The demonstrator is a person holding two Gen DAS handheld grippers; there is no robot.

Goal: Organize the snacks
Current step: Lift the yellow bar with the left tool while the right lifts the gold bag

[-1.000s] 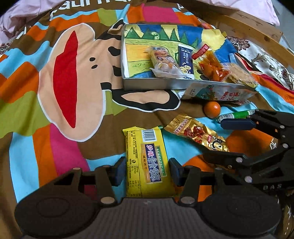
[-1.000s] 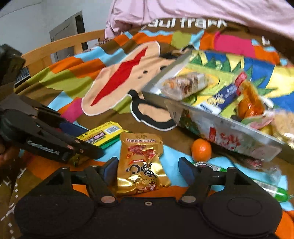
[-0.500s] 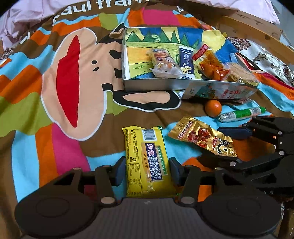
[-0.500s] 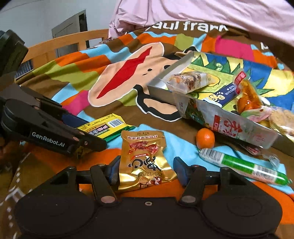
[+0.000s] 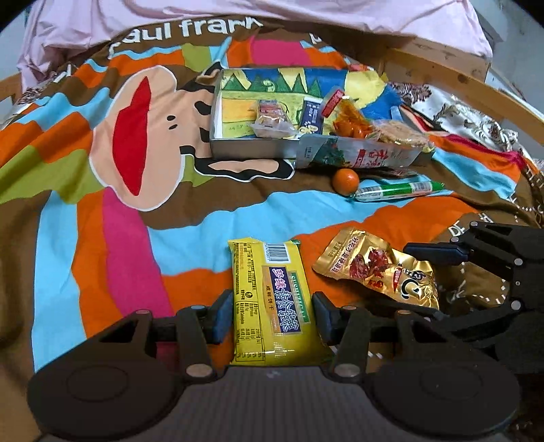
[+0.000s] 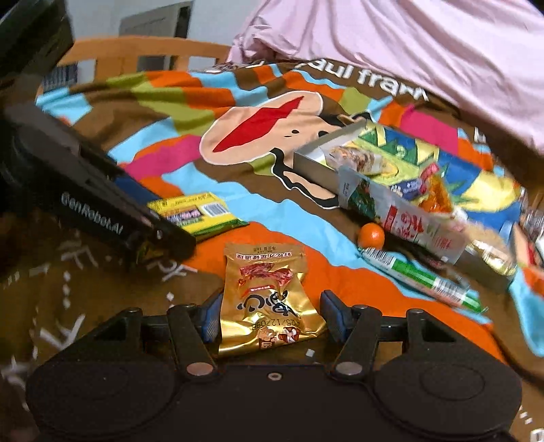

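Note:
A yellow biscuit pack point(image 5: 272, 299) lies lengthwise between the fingers of my left gripper point(image 5: 272, 306), and both pads press its long sides. My right gripper point(image 6: 272, 312) is shut on a gold foil pouch point(image 6: 268, 292), gripping its lower end. The two grippers sit side by side, with the right one point(image 5: 425, 285) just right of the pack. Farther back on the blanket stands an open grey box point(image 5: 251, 149) with a painted lining, holding several wrapped snacks. A small orange point(image 5: 345, 181) and a green-and-white stick snack point(image 5: 397, 191) lie in front of the box.
A white and red packet point(image 5: 360, 156) leans on the box's front wall. Everything rests on a colourful monkey-face blanket point(image 5: 129, 142) on a bed. A pink quilt point(image 5: 204, 13) lies at the back, with a wooden bed rail point(image 5: 452, 85) at the right.
Both grippers have drawn back from the box, each carrying its packet along. The right jaws narrowed onto the gold pouch. The right view has rolled, and the box looks smaller and farther.

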